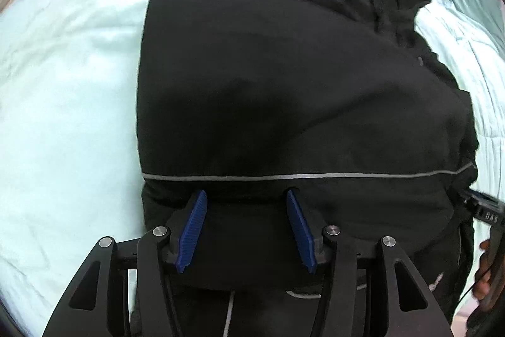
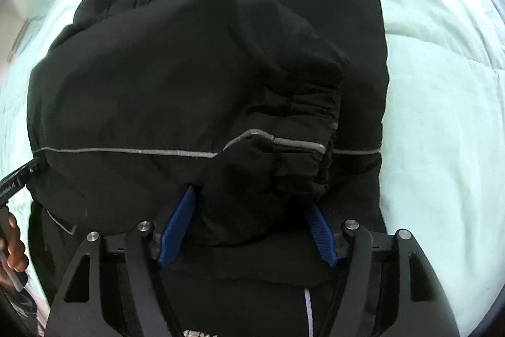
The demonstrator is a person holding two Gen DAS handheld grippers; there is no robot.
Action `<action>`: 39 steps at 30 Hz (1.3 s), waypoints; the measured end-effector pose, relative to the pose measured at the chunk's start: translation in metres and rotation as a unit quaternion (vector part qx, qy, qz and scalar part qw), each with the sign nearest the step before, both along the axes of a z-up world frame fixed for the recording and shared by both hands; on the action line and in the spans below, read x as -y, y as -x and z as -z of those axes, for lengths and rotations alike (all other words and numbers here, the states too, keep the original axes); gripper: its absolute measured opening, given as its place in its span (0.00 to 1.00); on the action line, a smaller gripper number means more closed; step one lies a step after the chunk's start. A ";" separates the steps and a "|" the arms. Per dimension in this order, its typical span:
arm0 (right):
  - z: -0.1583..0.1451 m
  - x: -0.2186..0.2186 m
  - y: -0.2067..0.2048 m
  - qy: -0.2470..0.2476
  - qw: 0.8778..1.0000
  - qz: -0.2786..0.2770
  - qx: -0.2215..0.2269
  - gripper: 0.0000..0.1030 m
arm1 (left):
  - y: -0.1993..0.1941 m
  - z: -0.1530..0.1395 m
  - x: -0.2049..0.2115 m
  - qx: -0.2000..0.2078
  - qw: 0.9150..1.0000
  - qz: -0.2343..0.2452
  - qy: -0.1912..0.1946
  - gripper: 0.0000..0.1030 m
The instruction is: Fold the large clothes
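Observation:
A large black padded jacket (image 1: 284, 84) with a thin grey reflective stripe lies on a pale mint bed cover (image 1: 63, 100), sides folded in. Its hood lies at the far end. In the right wrist view the jacket (image 2: 157, 84) has a sleeve with a gathered cuff (image 2: 303, 122) folded across its front. My left gripper (image 1: 246, 201) is open, its blue pads just over the jacket's near hem. My right gripper (image 2: 252, 201) is open, its blue fingertips tucked under the bulging fold of the jacket near the hem.
The bed cover (image 2: 442, 84) spreads around the jacket on both sides. The other gripper and the hand holding it show at the right edge of the left wrist view (image 1: 486, 217) and the left edge of the right wrist view (image 2: 12, 179).

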State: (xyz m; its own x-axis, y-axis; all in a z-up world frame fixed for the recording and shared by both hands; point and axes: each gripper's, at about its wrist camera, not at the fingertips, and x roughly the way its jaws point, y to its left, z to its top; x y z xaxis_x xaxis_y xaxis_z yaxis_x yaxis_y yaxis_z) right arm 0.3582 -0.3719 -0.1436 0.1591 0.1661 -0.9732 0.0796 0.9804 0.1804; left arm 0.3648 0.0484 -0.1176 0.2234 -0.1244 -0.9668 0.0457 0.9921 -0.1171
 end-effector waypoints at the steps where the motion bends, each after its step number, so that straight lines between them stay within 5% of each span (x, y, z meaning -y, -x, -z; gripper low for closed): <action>1: -0.008 0.001 -0.002 -0.003 1.000 -0.002 -0.003 0.67 | 0.000 -0.009 0.000 0.009 1.000 0.010 0.000 0.53; 6: -0.072 0.024 -0.001 -0.038 0.998 -0.003 0.041 0.67 | -0.020 -0.089 -0.004 0.108 0.992 0.056 0.019 0.53; 11: -0.126 0.043 -0.066 -0.035 0.990 0.016 0.135 0.67 | -0.095 -0.131 0.004 0.181 0.982 0.052 0.034 0.53; 20: -0.119 0.031 -0.222 -0.017 0.981 0.009 0.194 0.67 | -0.230 -0.102 0.032 0.182 0.982 0.042 0.021 0.53; 28: -0.072 0.006 -0.277 0.007 0.985 -0.010 0.170 0.67 | -0.299 -0.049 0.066 0.160 0.986 0.041 0.013 0.53; 30: -0.056 0.002 -0.287 0.022 0.988 -0.010 0.152 0.57 | -0.315 -0.040 0.071 0.166 0.985 0.043 -0.016 0.51; 31: -0.046 0.001 -0.292 0.027 0.989 -0.015 0.142 0.21 | -0.321 -0.041 0.069 0.176 0.983 0.037 -0.023 0.40; 32: -0.038 -0.001 -0.295 0.035 0.991 -0.021 0.131 0.11 | -0.324 -0.044 0.063 0.180 0.983 0.031 -0.006 0.07; 34: -0.044 0.003 -0.291 0.050 0.989 -0.019 0.141 0.07 | -0.320 -0.059 0.035 0.178 0.981 0.000 0.076 0.07; 39: -0.103 0.027 -0.240 0.001 0.975 -0.001 0.221 0.06 | -0.264 -0.083 -0.017 0.194 0.958 -0.017 0.209 0.09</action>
State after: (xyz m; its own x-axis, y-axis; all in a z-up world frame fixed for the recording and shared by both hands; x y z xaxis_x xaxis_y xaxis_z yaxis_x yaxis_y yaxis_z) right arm 0.5985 -0.3985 -0.0411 0.5634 0.1645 -0.8097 -0.0070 0.9809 0.1944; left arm 0.6289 0.0650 -0.0350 0.5659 -0.4697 -0.6776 0.1346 0.8634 -0.4861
